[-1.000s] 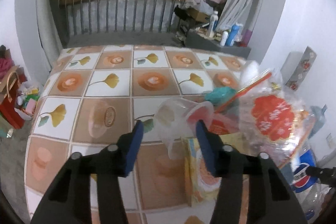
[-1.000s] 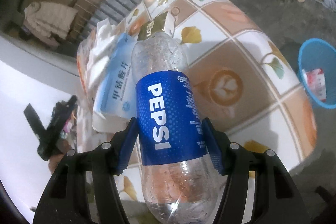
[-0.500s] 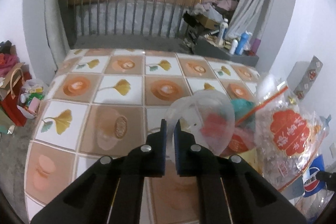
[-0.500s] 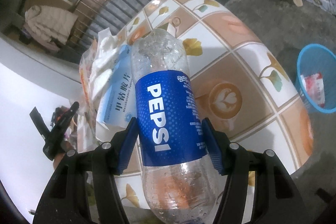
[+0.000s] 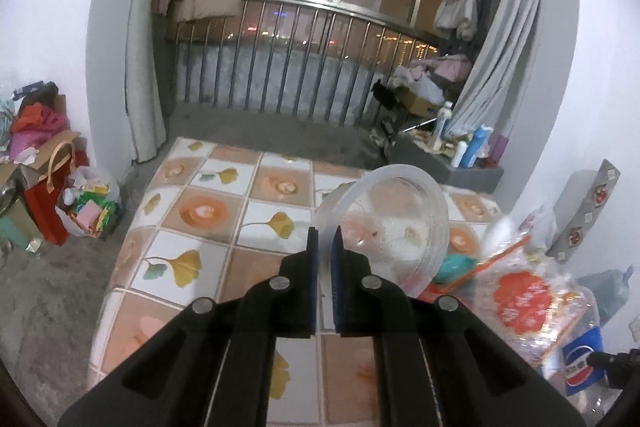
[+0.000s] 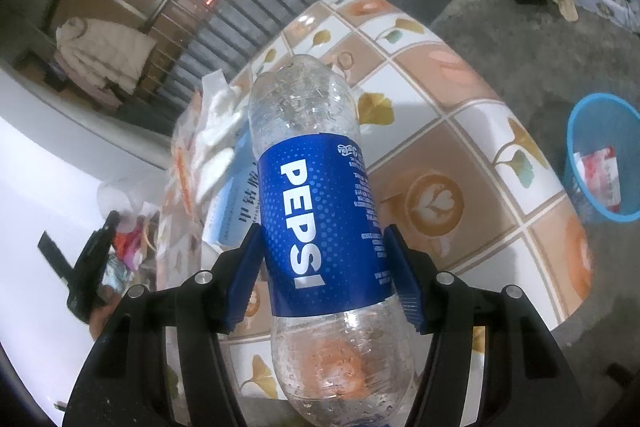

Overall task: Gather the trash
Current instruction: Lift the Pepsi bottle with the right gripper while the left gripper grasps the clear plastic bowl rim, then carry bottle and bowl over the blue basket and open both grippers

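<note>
Left tongs pinch the plastic cup's rim; right tongs clamp the Pepsi bottle. Carry both level to the blue bin beyond the bench's edge.

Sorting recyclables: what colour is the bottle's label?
Blue with white lettering on the bottle's label; right wrist view.

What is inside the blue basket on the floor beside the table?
The blue basket holds one crumpled red-and-white wrapper resting against its inner wall. Its near wall hides the bottom, so anything lying lower down cannot be seen.
</note>
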A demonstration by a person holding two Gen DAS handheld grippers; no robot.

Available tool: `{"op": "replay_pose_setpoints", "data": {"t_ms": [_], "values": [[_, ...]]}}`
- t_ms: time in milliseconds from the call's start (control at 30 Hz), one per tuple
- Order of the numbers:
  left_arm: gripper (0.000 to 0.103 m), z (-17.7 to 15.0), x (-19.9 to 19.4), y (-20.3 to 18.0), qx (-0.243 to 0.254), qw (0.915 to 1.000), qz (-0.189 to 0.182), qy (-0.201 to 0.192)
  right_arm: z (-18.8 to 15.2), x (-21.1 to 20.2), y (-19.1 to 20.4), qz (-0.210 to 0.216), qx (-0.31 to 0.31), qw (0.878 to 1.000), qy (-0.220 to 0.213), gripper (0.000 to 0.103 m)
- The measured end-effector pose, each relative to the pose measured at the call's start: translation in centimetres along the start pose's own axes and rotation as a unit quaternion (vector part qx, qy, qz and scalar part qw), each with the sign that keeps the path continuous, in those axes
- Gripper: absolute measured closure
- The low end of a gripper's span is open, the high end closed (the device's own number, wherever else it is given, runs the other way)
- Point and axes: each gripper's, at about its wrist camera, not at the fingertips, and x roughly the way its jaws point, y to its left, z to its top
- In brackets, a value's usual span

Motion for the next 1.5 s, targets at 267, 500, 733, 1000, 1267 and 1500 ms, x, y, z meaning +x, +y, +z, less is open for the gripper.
{"op": "replay_pose_setpoints", "data": {"t_ms": [267,500,733,1000,1267,1500], "values": [[0.098,0.3,-6.3,-5.3,0.036,0.9945,-0.099,-0.006,-1.0,-3.2,-1.9,0.016,0.020,0.999,-0.031,0.046],[0.098,-0.8,-8.8,-17.3,0.104,0.9593,-0.260,0.035,-2.0,-9.3,-6.8,0.021,0.067,0.992,-0.102,0.046],[0.097,-5.5,-7.1,-32.2,0.182,0.8938,-0.381,0.150,-4.5,-17.0,-16.6,-0.031,0.164,0.967,-0.191,0.046],[0.097,-15.8,1.3,-48.5,0.268,0.8424,-0.350,0.310,-6.7,-16.9,-26.8,-0.042,0.284,0.937,-0.200,0.046],[0.097,-23.4,9.0,-57.7,0.318,0.8239,-0.280,0.376,-3.1,-10.9,-35.8,0.009,0.371,0.916,-0.153,0.043],[0.039,-24.3,10.3,-60.8,0.329,0.8362,-0.285,0.335,0.2,-5.9,-42.5,0.041,0.429,0.893,-0.131,0.030]]}}
